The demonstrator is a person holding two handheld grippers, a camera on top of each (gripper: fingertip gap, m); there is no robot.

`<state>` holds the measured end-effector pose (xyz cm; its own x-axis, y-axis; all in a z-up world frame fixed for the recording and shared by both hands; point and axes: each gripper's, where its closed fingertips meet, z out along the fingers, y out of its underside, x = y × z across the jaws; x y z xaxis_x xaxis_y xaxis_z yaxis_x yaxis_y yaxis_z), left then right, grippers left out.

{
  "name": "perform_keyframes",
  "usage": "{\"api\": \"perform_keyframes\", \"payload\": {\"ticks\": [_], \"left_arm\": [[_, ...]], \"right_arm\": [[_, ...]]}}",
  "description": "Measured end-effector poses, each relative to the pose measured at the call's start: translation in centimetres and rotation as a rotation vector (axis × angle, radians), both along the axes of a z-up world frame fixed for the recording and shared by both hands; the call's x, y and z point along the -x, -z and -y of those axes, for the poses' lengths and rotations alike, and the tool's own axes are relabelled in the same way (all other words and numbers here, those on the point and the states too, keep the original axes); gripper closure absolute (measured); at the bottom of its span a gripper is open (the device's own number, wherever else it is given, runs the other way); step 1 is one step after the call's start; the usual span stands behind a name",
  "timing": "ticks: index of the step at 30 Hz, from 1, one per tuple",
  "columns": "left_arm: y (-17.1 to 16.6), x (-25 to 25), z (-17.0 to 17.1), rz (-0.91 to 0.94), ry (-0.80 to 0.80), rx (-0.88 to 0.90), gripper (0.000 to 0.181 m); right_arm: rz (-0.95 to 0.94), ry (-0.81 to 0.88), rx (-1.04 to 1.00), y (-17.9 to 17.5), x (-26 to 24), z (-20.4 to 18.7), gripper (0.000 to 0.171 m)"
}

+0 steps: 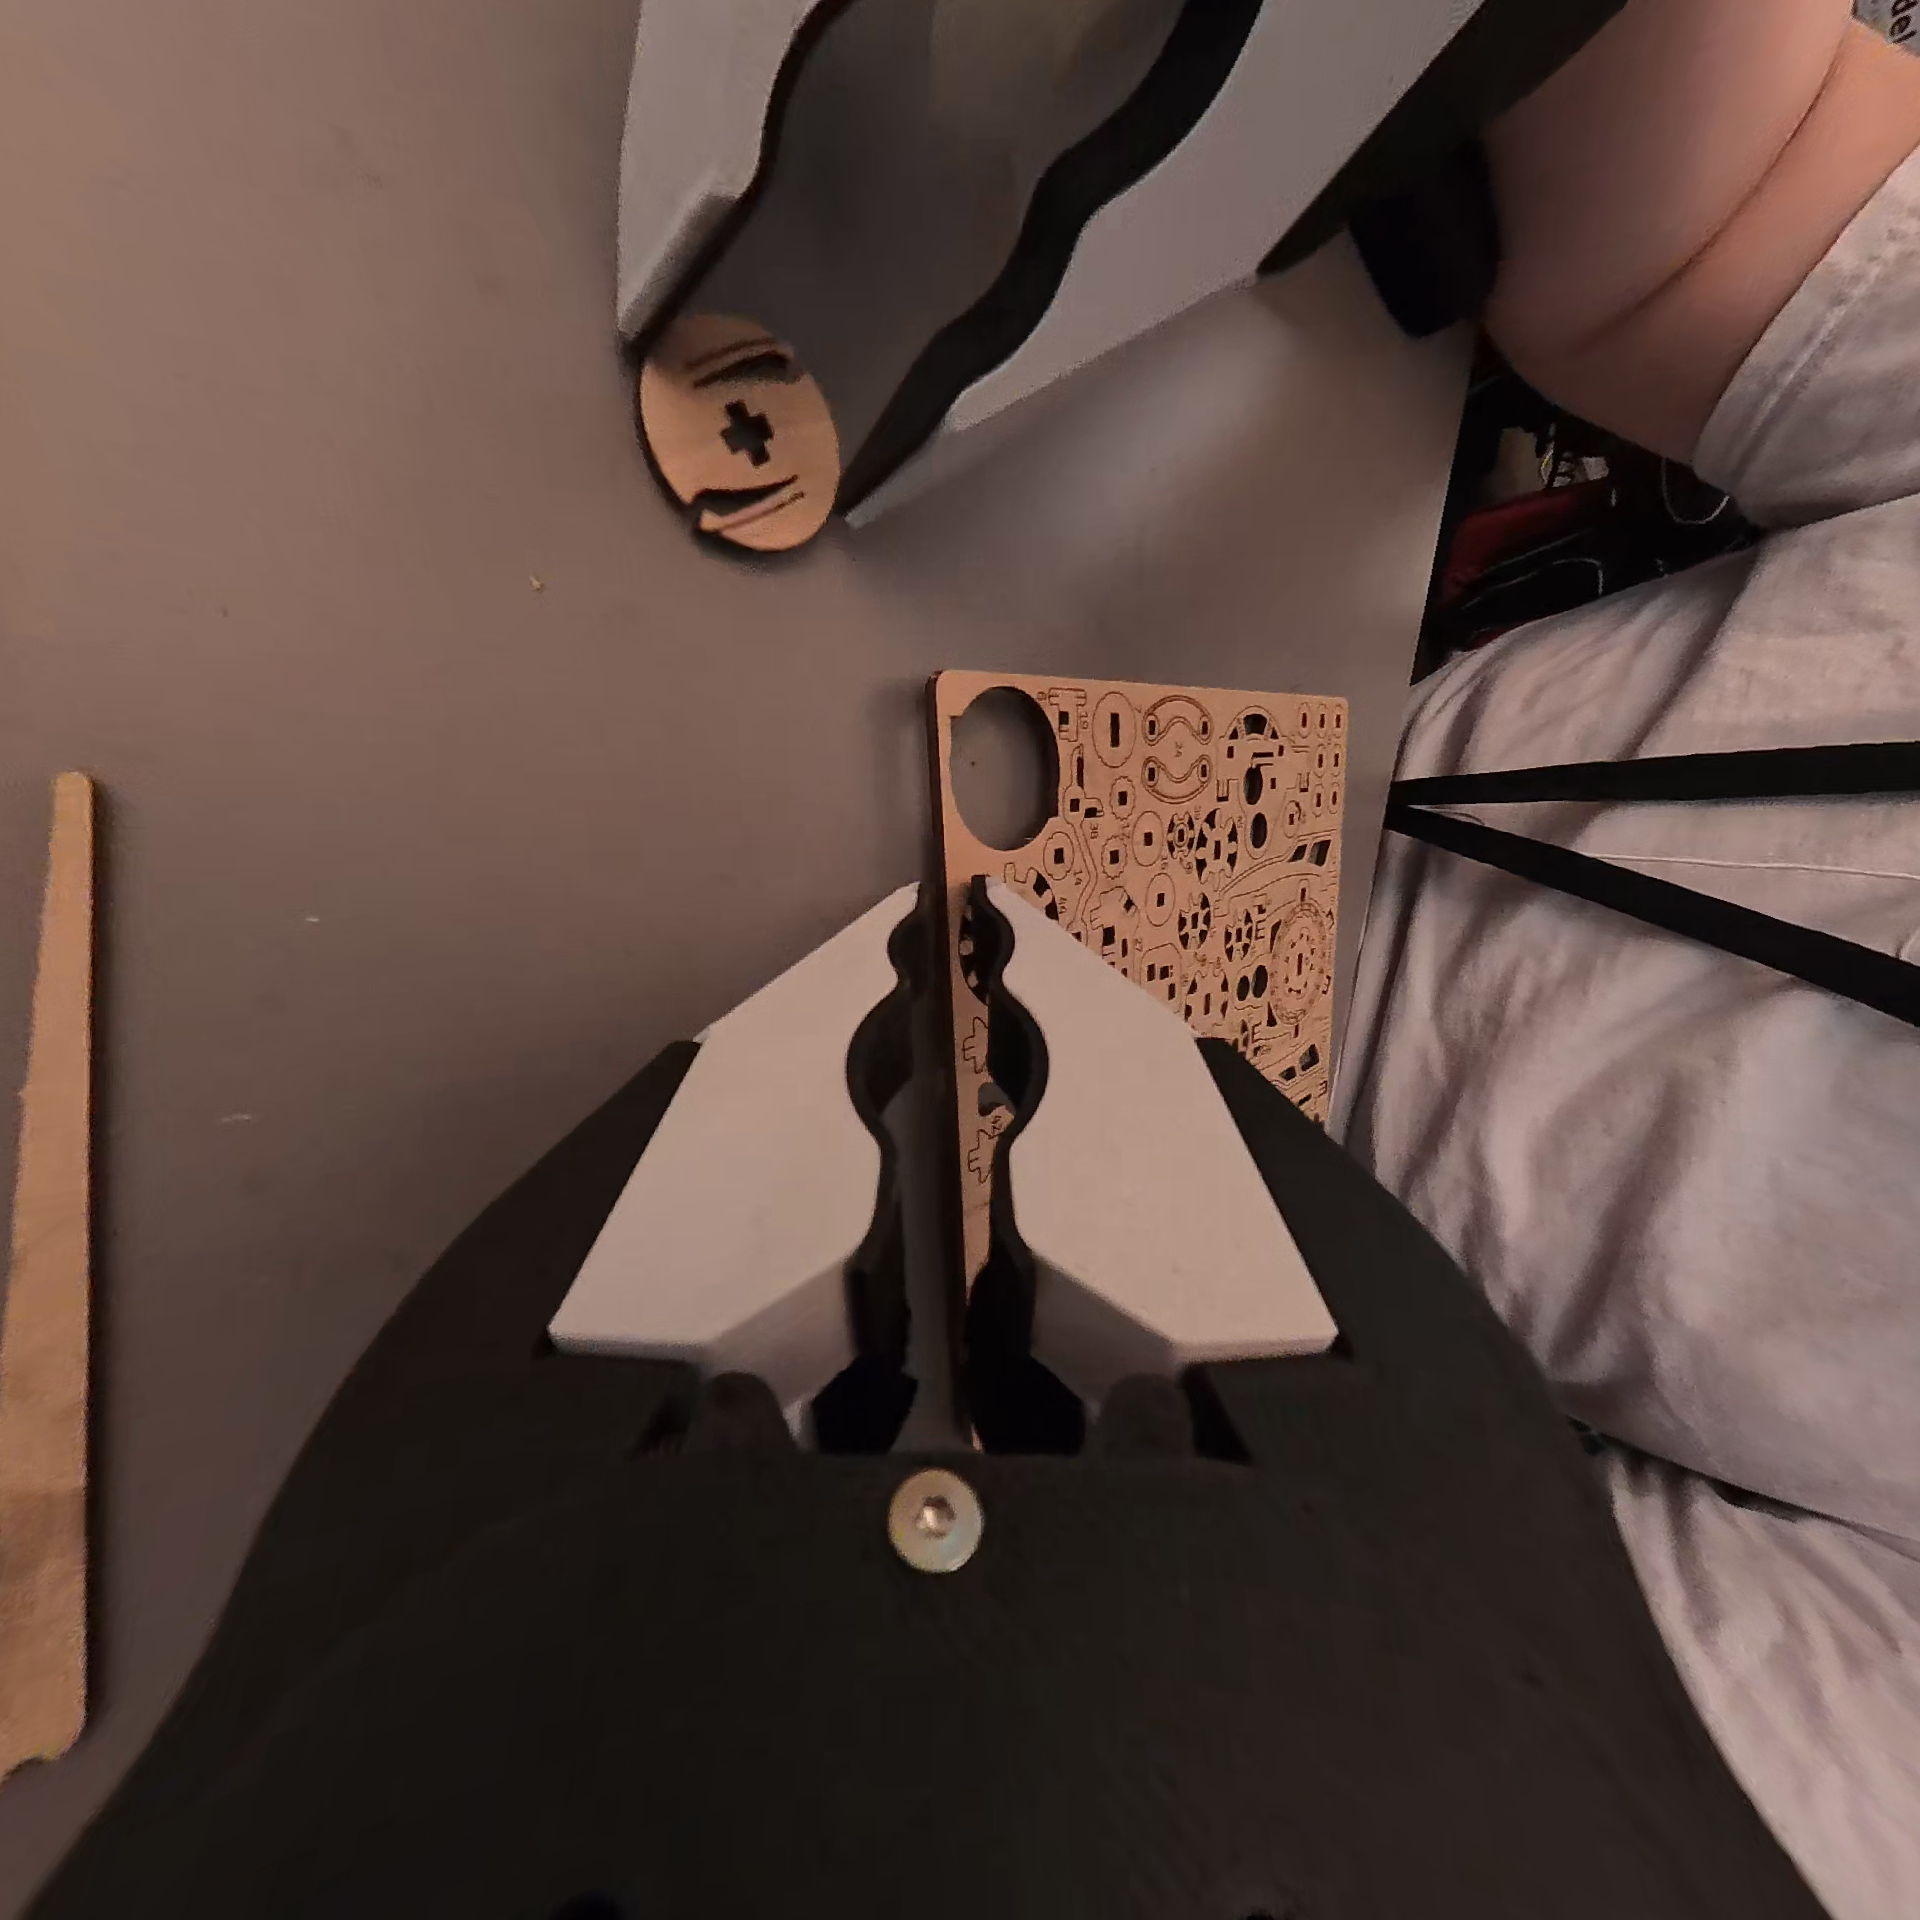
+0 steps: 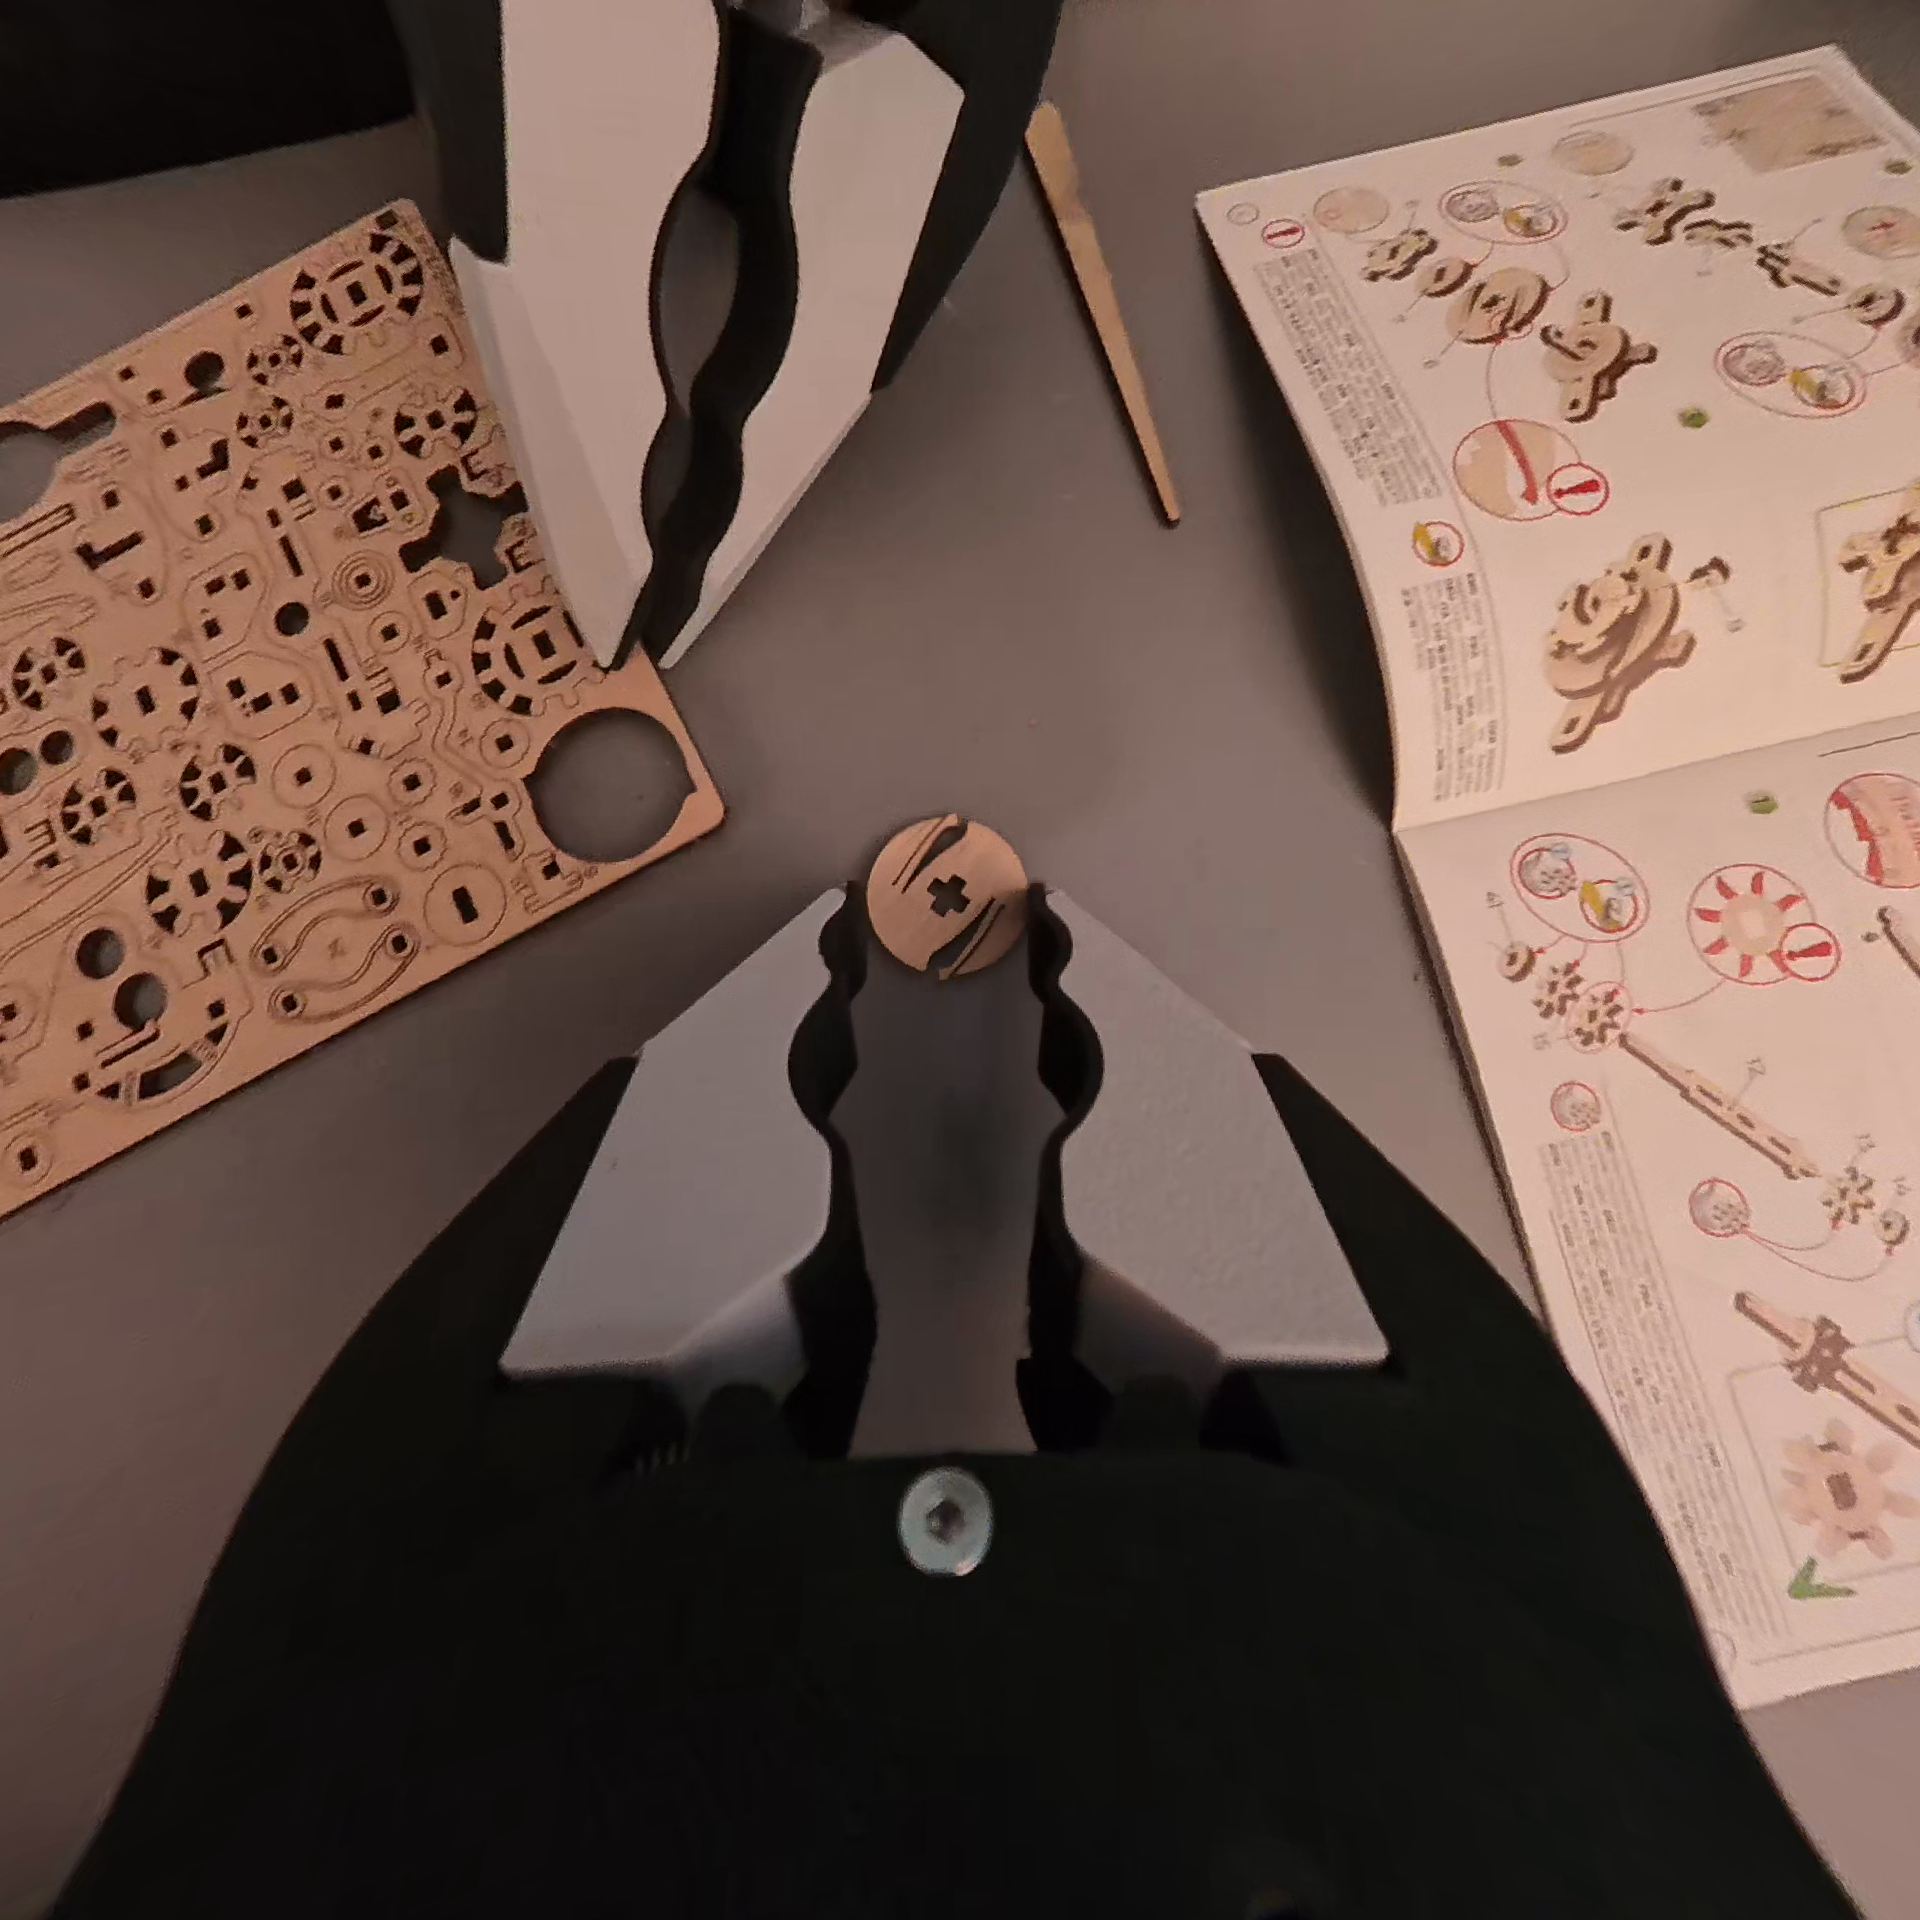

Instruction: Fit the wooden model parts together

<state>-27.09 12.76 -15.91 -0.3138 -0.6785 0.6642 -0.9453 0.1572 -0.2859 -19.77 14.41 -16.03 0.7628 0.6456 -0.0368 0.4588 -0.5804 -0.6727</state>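
My left gripper (image 1: 951,888) is shut on the edge of a laser-cut wooden parts sheet (image 1: 1174,862), which runs between its fingers and extends to the right. The sheet has a round hole at one corner. My right gripper (image 1: 753,421) is above it, shut on a round wooden disc (image 1: 727,457) with a cross-shaped hole. In the right wrist view the disc (image 2: 940,899) sits between my right gripper's (image 2: 945,906) fingertips just over the grey table. The left gripper (image 2: 639,649) pinches the sheet's (image 2: 260,727) near edge, up and to the left.
An open instruction booklet (image 2: 1558,623) lies to the right on the grey table (image 2: 987,623). A thin wooden stick (image 2: 1101,322) lies beyond it and also shows in the left wrist view (image 1: 52,1195). A person's white clothing (image 1: 1610,1143) with black straps borders the table edge. My right fingertips sit around 8 cm from my left ones. The thin wooden stick (image 2: 1101,322) is about equally far from each gripper, around 12 cm.
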Motion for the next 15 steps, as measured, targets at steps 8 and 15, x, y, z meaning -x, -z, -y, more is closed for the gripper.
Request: {"api": "perform_keyframes", "payload": {"ticks": [8,15], "left_arm": [[0.0,0.2,-0.1,0.019,0.035,-0.045,0.177],[-2.4,0.3,0.5,0.082,0.053,0.007,0.178]], "right_arm": [[-0.176,-0.054,-0.036,-2.3,1.8,0.3,0.127],[-0.449,-0.123,0.122,-3.4,4.8,1.9,0.115]]}}
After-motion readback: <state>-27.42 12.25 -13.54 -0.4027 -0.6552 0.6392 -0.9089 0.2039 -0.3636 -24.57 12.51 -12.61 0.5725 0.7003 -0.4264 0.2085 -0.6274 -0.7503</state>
